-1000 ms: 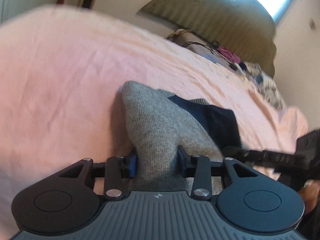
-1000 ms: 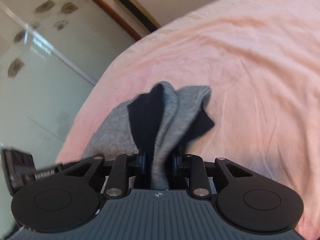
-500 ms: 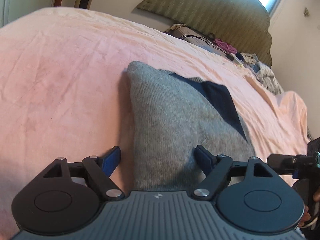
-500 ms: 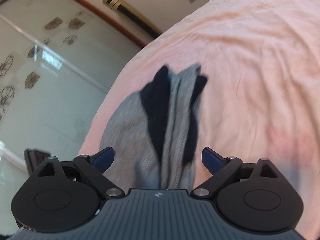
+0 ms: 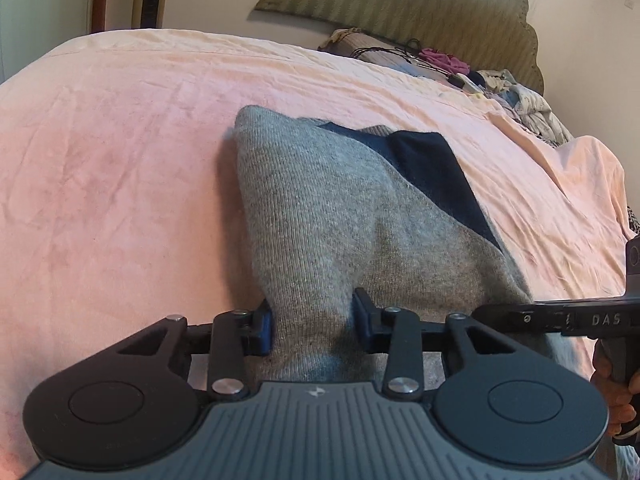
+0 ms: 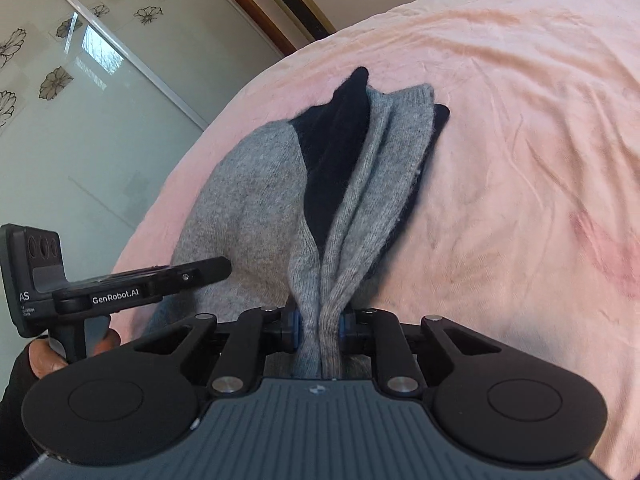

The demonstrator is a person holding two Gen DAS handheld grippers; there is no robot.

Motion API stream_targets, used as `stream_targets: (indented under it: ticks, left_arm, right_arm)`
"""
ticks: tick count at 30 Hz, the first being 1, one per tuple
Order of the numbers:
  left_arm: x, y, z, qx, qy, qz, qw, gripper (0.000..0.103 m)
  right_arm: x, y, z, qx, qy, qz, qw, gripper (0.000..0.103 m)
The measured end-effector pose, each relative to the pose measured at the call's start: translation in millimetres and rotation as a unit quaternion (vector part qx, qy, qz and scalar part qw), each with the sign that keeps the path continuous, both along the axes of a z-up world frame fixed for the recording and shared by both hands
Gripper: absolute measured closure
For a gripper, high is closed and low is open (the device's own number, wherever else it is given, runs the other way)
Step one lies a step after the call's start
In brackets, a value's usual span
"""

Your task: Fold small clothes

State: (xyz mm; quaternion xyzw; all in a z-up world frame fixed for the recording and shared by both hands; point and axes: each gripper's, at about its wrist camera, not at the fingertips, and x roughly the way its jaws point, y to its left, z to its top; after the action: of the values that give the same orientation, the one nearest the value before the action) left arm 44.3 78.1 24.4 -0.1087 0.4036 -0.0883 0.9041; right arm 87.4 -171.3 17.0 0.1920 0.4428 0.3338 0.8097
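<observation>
A grey knit garment (image 5: 320, 208) with dark navy patches lies on the pink bedsheet (image 5: 120, 184). My left gripper (image 5: 314, 324) is closing, and its blue pads pinch a bunched fold of the garment's near edge. In the right wrist view the same garment (image 6: 248, 208) shows stacked grey and navy layers. My right gripper (image 6: 318, 328) is closing too, its pads pressing a narrow bundle of those layers. Each view catches the other gripper's black body at its edge, held in a person's hand (image 6: 44, 356).
A padded olive headboard (image 5: 400, 4) stands at the far end of the bed, with a pile of loose clothes and cables (image 5: 500, 84) below it. A frosted glass door with flower prints (image 6: 80, 100) runs along the bed's left side.
A second ago both grippers held the garment. Half a second ago both stood wide open with it lying flat. Now both have shut again on its near edge, and the cloth is bunched up.
</observation>
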Motion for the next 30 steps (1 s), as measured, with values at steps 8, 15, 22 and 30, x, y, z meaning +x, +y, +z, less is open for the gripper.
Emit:
stream_targets:
  ticks: [8,15,22,30]
  left_arm:
    - [-35,22,0,-0.08,0.019,0.007,0.9966,0.037]
    - [-113,3,8,0.044,-0.078,0.106,0.9904,0.03]
    - [-124,-36,-8,0.137,-0.068,0.077,0.9852,0.025]
    - [-128,-41,-16,0.124,-0.053,0.058,0.9891,0.0]
  right_arm:
    - [-15,-14,7,0.047,0.009,-0.009,0.999,0.029]
    - [-74,-30,26,-0.013,-0.042,-0.108,0.993,0.0]
    - [-125,22,7,-0.197,-0.131,-0.126,0.963,0.0]
    - [-123,59,0,-0.273,-0.133,-0.171,0.937,0.0]
